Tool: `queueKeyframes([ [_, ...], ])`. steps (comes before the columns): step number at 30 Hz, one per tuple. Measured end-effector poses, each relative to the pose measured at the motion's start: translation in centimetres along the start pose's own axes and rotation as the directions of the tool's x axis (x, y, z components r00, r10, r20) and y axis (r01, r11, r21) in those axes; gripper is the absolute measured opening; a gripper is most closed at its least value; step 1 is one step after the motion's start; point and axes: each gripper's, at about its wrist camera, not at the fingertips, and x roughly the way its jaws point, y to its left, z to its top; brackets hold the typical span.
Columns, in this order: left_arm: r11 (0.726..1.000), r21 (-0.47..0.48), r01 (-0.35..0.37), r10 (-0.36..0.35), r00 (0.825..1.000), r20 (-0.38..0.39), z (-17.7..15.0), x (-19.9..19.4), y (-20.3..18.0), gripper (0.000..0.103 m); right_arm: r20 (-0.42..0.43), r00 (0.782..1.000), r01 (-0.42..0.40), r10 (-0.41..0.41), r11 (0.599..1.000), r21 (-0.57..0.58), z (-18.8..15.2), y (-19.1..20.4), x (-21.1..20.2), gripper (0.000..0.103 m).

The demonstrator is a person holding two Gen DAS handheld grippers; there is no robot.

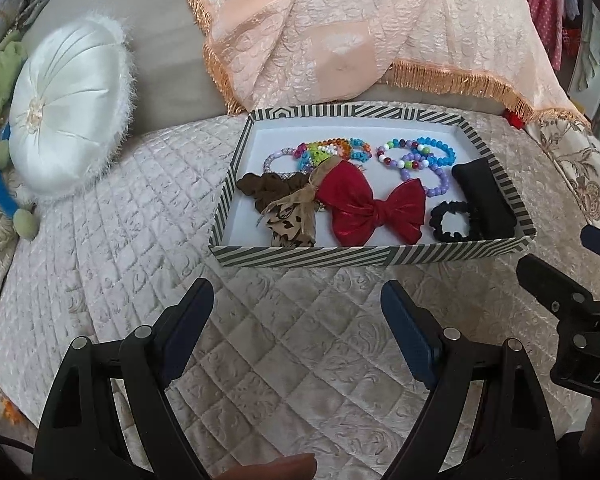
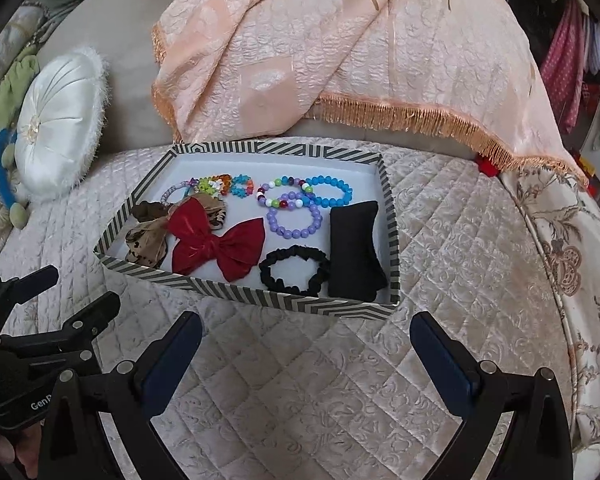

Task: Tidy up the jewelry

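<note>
One striped box (image 2: 204,286) holds one red bow (image 2: 216,246), one black scrunchie (image 2: 294,270) and one black pad (image 2: 354,248). The right cluster has three beaded bracelets (image 2: 294,216). The left tangle cannot be counted.

Beaded bracelets (image 2: 296,204) inside striped tray (image 2: 260,298)

Striped tray (image 2: 260,300) of beaded bracelets (image 2: 296,204) beyond wide-open, empty right tool (image 2: 306,344).

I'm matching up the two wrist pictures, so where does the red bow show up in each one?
Left wrist view: the red bow lies in the striped box's front middle, right of picture centre.
Right wrist view: the red bow lies in the box's front left part, left of centre.
Shared landmark: the black scrunchie, just right of the bow.
</note>
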Motion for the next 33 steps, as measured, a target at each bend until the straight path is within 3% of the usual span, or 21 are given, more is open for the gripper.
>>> queueKeyframes([
  [33, 1.000, 0.003, 0.026, -0.026, 1.000, 0.014, 0.04, -0.45, -0.41, 0.086, 0.021, 1.000, -0.007, 0.007, 1.000, 0.003, 0.04, 0.25, -0.08, 0.103],
])
